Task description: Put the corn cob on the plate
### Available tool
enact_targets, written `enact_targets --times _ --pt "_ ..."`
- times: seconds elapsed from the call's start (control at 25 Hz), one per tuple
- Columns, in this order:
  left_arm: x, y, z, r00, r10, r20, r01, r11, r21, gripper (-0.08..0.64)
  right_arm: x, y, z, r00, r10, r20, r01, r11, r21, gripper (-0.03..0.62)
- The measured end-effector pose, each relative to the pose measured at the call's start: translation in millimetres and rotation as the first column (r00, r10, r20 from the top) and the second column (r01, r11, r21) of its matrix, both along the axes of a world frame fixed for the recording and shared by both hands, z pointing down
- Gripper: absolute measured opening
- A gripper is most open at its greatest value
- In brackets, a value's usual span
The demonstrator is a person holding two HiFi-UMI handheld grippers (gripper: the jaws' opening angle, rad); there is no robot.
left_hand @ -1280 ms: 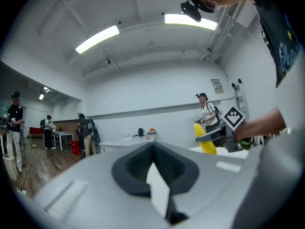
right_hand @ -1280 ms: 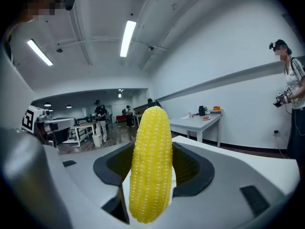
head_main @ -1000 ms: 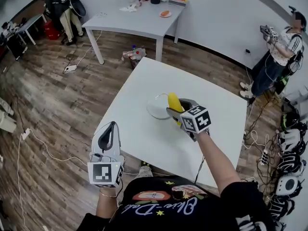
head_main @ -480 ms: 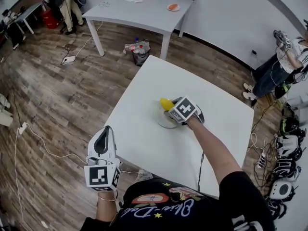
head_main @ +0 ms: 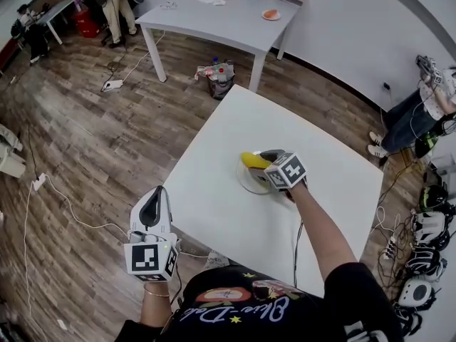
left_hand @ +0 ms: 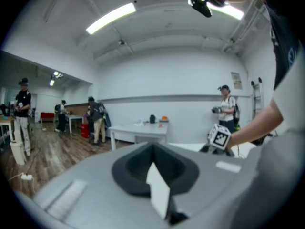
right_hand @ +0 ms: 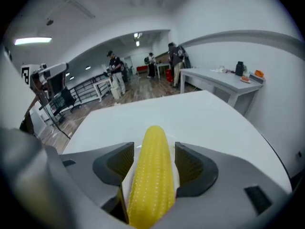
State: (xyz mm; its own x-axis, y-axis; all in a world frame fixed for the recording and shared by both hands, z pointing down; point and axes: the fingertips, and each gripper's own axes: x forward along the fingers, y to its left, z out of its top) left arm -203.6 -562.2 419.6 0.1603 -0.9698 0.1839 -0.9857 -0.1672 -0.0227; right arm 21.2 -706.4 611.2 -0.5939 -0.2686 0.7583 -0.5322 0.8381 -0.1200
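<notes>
The yellow corn cob [head_main: 251,160] lies nearly level over the white plate [head_main: 245,182] in the middle of the white table. My right gripper [head_main: 261,161] is shut on it. In the right gripper view the corn cob [right_hand: 152,175] runs lengthwise between the two dark jaws, tip pointing away. I cannot tell whether the cob rests on the plate. My left gripper [head_main: 157,194] hangs off the table's near-left corner over the wood floor, jaws together and holding nothing; the left gripper view shows its closed jaws [left_hand: 155,175] and the right gripper's marker cube [left_hand: 219,136] beyond.
The white table [head_main: 228,130] has bare surface all round the plate. A second white table [head_main: 214,23] with small items stands at the back. A person [head_main: 420,109] stands at the right, with headsets [head_main: 427,223] and cables on the floor there.
My right gripper has carried the corn cob down and to the left over the plate, turning it from upright to nearly level. The left gripper has hardly moved.
</notes>
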Motion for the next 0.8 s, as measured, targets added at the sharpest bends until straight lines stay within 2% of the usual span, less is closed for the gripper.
enact_targets --times 0.12,0.24,0.28,0.36,0.44,0.56,0.64,0.72,0.8 --pt "4.7 7.7 -5.9 1.0 0.015 0.011 -0.016 1.0 0.018 -0.012 17.1 0.2 -46.3 0.982 0.096 0.16 -0.119 0.982 0.144 0.256" --pt "16.1 18.4 -15.4 0.999 0.039 0.018 -0.04 0.998 0.047 -0.012 33.8 29.8 -113.1 0.918 0.127 0.375 -0.232 0.94 0.249 0.255" --pt "22.6 21.7 -19.5 0.998 0.051 0.025 -0.052 0.997 0.057 -0.012 39.5 45.6 -131.0 0.901 0.125 0.416 -0.255 0.927 0.274 0.255" --pt "39.3 30.9 -27.2 0.996 0.079 0.039 -0.082 0.994 0.075 -0.012 51.2 82.9 -153.3 0.899 0.104 0.426 -0.263 0.905 0.335 0.233" --pt "57.8 44.0 -34.1 0.993 0.104 0.047 -0.108 0.989 0.097 -0.012 64.8 120.9 -170.3 0.893 0.096 0.439 -0.285 0.877 0.387 0.056" --pt "86.4 67.0 -40.7 0.99 0.133 0.04 -0.137 0.983 0.122 -0.012 87.4 173.0 -197.7 0.847 0.129 0.516 -0.385 0.819 0.426 0.032" --pt "106.6 83.9 -39.5 0.988 0.151 0.025 -0.153 0.982 0.111 -0.012 101.6 204.8 -209.8 0.838 0.144 0.526 -0.422 0.783 0.458 0.025" --pt "124.4 102.1 -37.9 0.988 0.156 0.014 -0.156 0.984 0.089 -0.012 116.1 231.0 -216.9 0.826 0.155 0.543 -0.446 0.768 0.46 0.017" --pt "136.3 122.7 -39.5 0.988 0.151 0.013 -0.152 0.985 0.086 -0.012 131.3 253.3 -220.4 0.782 0.177 0.598 -0.487 0.772 0.408 0.017"
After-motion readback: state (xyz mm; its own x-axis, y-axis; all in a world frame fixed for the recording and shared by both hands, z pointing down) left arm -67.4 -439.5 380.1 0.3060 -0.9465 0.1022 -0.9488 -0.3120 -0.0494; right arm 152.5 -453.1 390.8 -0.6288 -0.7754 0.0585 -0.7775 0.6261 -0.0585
